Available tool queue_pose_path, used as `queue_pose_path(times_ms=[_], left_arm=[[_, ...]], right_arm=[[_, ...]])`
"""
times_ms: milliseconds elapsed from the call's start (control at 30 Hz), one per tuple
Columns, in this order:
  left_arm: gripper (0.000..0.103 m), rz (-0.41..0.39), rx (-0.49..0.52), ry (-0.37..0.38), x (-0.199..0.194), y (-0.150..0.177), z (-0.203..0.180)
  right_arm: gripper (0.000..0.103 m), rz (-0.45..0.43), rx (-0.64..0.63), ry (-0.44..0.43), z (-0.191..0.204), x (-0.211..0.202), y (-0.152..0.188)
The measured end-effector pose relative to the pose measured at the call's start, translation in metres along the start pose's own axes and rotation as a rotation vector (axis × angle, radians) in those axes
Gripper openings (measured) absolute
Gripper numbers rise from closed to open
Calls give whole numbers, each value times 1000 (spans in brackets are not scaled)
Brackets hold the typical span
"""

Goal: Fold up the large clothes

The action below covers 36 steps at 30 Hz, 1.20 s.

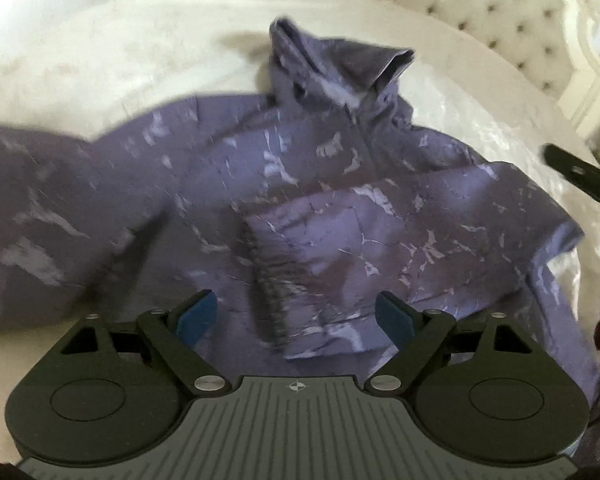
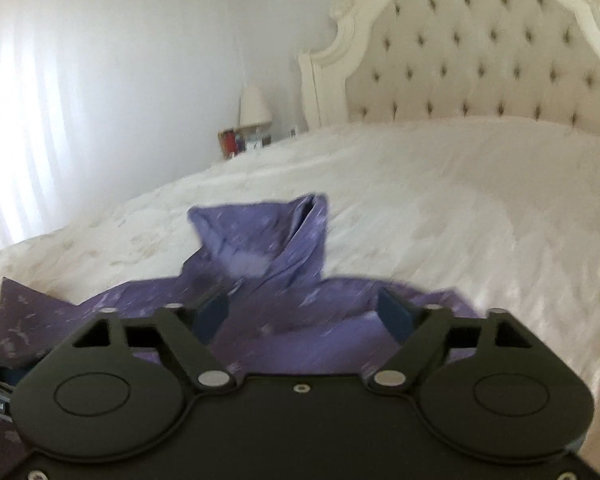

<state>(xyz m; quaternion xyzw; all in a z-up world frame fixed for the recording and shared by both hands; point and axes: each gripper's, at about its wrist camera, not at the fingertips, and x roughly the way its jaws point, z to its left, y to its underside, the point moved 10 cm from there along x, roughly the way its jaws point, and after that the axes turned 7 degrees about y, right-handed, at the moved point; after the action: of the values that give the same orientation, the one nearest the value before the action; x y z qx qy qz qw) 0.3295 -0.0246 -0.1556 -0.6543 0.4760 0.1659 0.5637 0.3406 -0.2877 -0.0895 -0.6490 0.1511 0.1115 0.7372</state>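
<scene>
Purple hoodie (image 1: pixel 300 184) spread on white bed (image 2: pixel 440 184), one sleeve (image 1: pixel 340 248) already crossed over chest, hood (image 1: pixel 332 64) toward headboard (image 2: pixel 480 68); left tongs (image 1: pixel 296 320) and right tongs (image 2: pixel 304 316) both spread wide, empty, probably lining up next fold.

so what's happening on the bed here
A person with a claw in each hand is folding a purple hoodie spread on a white bed. One sleeve already lies folded across the front, and the hood points toward the headboard. Both the left claw and the right claw are open above the hoodie, holding nothing.
</scene>
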Motion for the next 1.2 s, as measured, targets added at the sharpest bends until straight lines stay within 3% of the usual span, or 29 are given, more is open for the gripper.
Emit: queue_pose_path(times_ms=[100,200,233,267,333,367,433,600,700,1000,1100,1200], left_arm=[[79,37,-45,15,17,2,-1],[75,37,2,-7,28,-4,-11],[67,31,14,-20,30,-6,-14],[46,21,24,-36,31,-8,-15],[21,15,27,-53,32,-12,-16],[19,17,18,-42,30,-15,-17],[16,-17,11,-40,18,-30,-17],[14,-185,69,-107,-37,-80,-12],[14,-216,65,-135,-56,-97,0],[14,-215,38,-239,-59,-98,37],[14,-185,32,-234,-49,-89,42],[15,-158,28,-208,-39,-78,38]], right_arm=[[91,-79,-37,47,-23,-10,0],[91,-54,2,108,-48,-8,9],[91,-48,22,116,-54,-9,7],[91,-52,41,126,-61,-10,2],[91,-78,72,153,-74,-14,-8],[92,-86,87,170,-81,-16,-11],[92,-70,115,198,-94,-15,-10],[92,41,239,263,-128,-1,7],[92,96,319,277,-142,5,20],[92,362,234,309,-138,27,71],[92,475,104,332,-131,34,96],[92,493,43,343,-128,36,101]])
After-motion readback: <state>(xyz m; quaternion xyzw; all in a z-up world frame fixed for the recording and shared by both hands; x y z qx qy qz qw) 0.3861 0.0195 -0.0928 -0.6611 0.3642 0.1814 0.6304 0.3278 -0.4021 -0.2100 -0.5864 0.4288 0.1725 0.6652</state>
